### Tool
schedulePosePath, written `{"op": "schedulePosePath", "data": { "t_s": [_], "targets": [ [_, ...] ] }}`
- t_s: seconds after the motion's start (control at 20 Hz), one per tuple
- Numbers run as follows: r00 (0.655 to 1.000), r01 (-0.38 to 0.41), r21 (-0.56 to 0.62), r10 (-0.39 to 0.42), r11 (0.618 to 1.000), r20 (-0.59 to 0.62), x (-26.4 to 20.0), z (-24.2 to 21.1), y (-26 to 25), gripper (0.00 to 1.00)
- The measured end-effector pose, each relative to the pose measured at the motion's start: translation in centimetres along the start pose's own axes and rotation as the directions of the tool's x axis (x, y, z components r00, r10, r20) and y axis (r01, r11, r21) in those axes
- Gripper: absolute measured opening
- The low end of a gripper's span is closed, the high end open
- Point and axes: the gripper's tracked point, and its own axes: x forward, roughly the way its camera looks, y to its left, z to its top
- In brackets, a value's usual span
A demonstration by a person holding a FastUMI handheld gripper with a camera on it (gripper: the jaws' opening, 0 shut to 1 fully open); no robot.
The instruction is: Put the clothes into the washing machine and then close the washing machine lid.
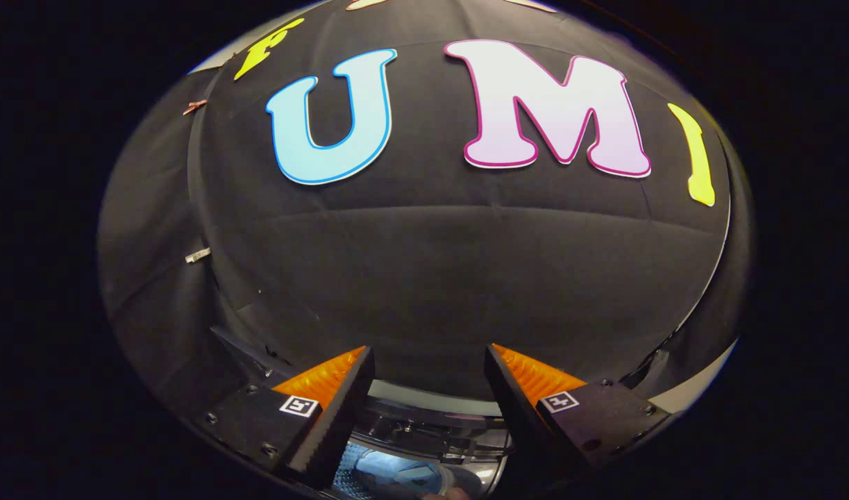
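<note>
Tool (430, 368) spread wide, holding nothing. Washing machine (431, 430) opening sits below and between my fingers, pale clothes (386, 472) inside. Lid unseen; aimed at booth wall (452, 278), I risk groping blind and missing it.

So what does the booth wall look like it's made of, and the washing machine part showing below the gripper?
Booth wall: apparently matte black woven cloth, judging by its seams and soft creases. Washing machine: its rim looks like glossy plastic or glass with bright reflections; I can't tell which. Gripper: jaws open, holding nothing, above the machine's opening.
</note>
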Motion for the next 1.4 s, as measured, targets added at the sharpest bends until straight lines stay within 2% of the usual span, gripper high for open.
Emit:
{"op": "schedulePosePath", "data": {
  "t_s": [0.25,0.8,1.4],
  "targets": [
    [0.999,0.025,0.047,-0.024,0.999,-0.022,-1.2,-0.8,0.1,1.00],
    [0.999,0.030,0.033,-0.029,0.999,-0.042,-5.7,-3.2,1.3,1.00],
    [0.989,-0.029,0.053,0.036,0.998,-0.143,-9.5,-7.6,2.7,1.00]
  ]
}}
